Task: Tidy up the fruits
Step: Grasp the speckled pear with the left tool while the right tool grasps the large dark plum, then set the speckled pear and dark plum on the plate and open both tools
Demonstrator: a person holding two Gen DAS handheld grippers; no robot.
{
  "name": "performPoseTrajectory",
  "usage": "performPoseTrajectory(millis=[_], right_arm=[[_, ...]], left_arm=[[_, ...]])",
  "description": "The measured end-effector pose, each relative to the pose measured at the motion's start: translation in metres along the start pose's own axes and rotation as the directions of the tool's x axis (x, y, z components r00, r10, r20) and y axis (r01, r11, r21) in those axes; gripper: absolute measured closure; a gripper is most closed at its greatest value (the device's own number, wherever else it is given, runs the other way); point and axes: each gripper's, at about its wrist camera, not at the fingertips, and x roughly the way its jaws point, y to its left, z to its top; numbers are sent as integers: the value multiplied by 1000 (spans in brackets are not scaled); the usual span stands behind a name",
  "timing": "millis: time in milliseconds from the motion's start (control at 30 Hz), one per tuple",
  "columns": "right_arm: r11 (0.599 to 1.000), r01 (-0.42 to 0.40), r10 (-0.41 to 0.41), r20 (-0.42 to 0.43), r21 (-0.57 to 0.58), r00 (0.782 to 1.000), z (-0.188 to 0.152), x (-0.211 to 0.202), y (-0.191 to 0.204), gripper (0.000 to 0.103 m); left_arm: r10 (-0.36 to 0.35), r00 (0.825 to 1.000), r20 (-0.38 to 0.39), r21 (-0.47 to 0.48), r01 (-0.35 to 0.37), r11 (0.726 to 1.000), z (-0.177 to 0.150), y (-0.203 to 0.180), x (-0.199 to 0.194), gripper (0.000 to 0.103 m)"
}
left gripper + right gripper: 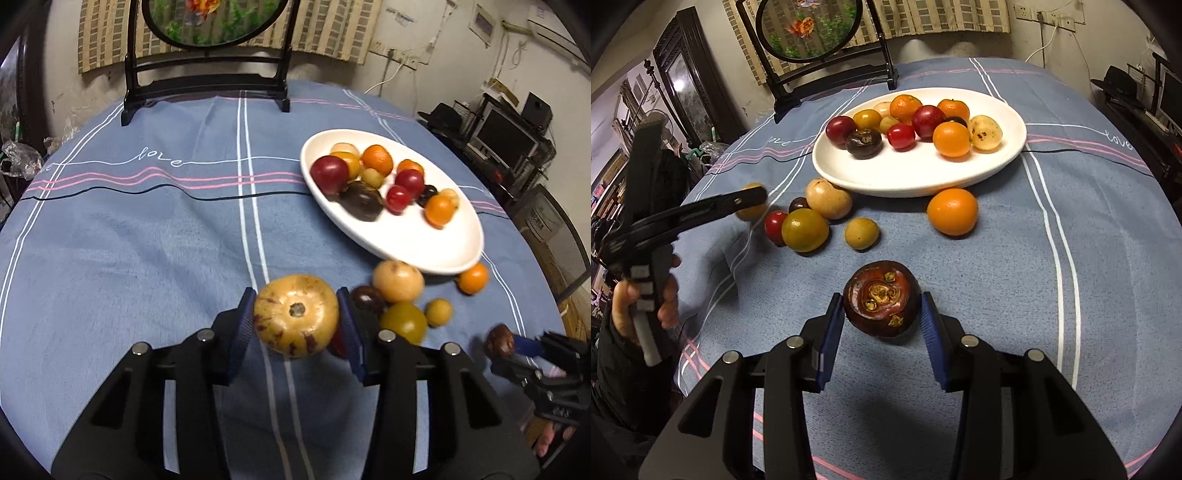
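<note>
My left gripper (295,308) is shut on a pale yellow fruit (295,317) with purple speckles, its blue pads pressed on both sides. In the right wrist view that left gripper (751,201) hovers left of a cluster of loose fruits (812,218) on the blue cloth. My right gripper (882,307) is shut on a dark brown-red fruit (882,308) close above the cloth. A lone orange (952,211) lies by the white oval plate (886,181), which holds several red, orange, yellow and dark fruits.
A round painted screen on a black stand (207,85) stands at the table's far edge. A person's hand (665,302) holds the left gripper's handle at the left. Shelves and a monitor (506,136) stand beyond the table's right side.
</note>
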Motion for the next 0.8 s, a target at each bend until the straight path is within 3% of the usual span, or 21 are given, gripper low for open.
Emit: performPoseTrajectory(millis=[267, 433, 600, 800], right_arm=[[1000, 2, -2, 15, -17, 1000, 4, -4, 8, 61], [1000, -2, 3, 20, -20, 1000, 6, -4, 10, 61], [999, 21, -20, 48, -35, 999, 23, -10, 2, 61], [993, 105, -100, 92, -59, 991, 69, -8, -20, 61]], left_arm=[[-89, 996, 10, -9, 89, 996, -26, -15, -31, 58], [-125, 992, 19, 24, 125, 992, -26, -30, -42, 58], [-137, 991, 13, 72, 135, 988, 1, -50, -36, 58], [-113, 994, 3, 125, 112, 986, 52, -74, -4, 58]])
